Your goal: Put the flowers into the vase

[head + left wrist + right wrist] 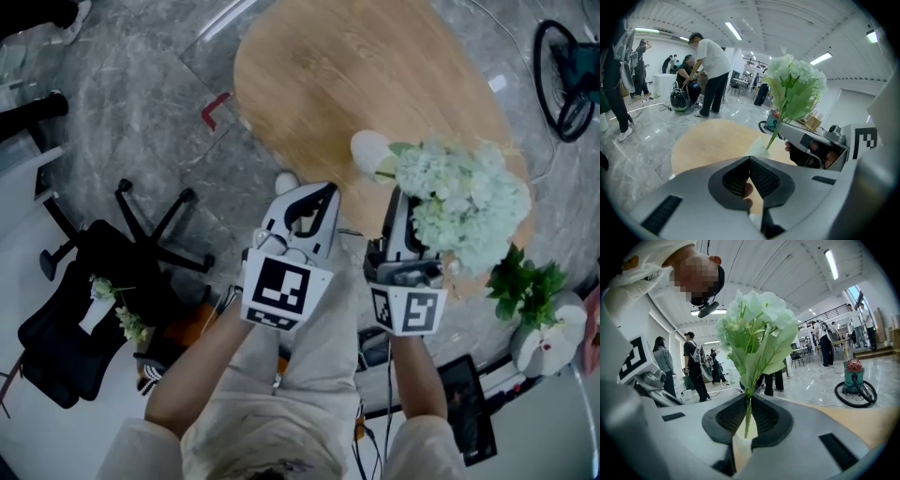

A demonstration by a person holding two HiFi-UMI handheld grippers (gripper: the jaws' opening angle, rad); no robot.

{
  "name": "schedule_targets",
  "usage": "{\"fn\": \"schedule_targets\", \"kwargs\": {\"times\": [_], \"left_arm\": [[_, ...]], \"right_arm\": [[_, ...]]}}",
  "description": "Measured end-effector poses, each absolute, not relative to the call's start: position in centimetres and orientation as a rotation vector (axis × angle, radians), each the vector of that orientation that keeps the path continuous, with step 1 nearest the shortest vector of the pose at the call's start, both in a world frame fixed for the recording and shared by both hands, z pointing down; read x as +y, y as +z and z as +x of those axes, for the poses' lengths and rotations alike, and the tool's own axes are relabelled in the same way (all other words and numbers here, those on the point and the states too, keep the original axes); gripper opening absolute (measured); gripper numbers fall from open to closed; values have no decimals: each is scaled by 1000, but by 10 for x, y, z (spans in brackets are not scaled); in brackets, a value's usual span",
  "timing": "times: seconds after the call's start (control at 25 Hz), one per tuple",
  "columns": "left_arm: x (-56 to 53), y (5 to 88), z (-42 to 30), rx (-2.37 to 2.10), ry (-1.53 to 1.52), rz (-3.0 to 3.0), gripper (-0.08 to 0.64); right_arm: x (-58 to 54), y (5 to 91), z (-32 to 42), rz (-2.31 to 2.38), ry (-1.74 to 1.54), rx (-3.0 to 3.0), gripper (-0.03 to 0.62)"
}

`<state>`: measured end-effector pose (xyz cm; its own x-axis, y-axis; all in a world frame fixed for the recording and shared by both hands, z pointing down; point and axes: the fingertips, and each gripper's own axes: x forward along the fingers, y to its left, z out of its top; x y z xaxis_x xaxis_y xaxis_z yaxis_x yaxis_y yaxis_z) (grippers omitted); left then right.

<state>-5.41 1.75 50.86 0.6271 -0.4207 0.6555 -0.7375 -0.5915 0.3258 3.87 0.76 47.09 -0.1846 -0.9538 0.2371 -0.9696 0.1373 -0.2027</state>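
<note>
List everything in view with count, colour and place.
table: one, light wood, oval, ahead
flowers: one bunch, white and green, held above the table's near edge
vase: one, white, on the table beside the bunch
office chair: one, black, floor at left
leafy plant: one, green, floor at right
vacuum cleaner: one, teal, floor beyond the table
people: several, dark or white clothes, background
left claw: one, grey, shut, empty
right claw: one, grey, shut on the flowers' stem

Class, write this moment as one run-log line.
right tool: shut on flowers | left tool: shut, empty | vase: on table
</note>
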Motion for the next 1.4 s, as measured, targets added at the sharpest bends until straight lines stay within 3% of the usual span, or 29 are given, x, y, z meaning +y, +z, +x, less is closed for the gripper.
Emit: {"fn": "schedule_targets", "kwargs": {"times": [1.4], "left_arm": [[20, 527, -73, -906, 698, 2174, 0]], "right_arm": [[30, 525, 35, 1828, 522, -2096, 52]]}}
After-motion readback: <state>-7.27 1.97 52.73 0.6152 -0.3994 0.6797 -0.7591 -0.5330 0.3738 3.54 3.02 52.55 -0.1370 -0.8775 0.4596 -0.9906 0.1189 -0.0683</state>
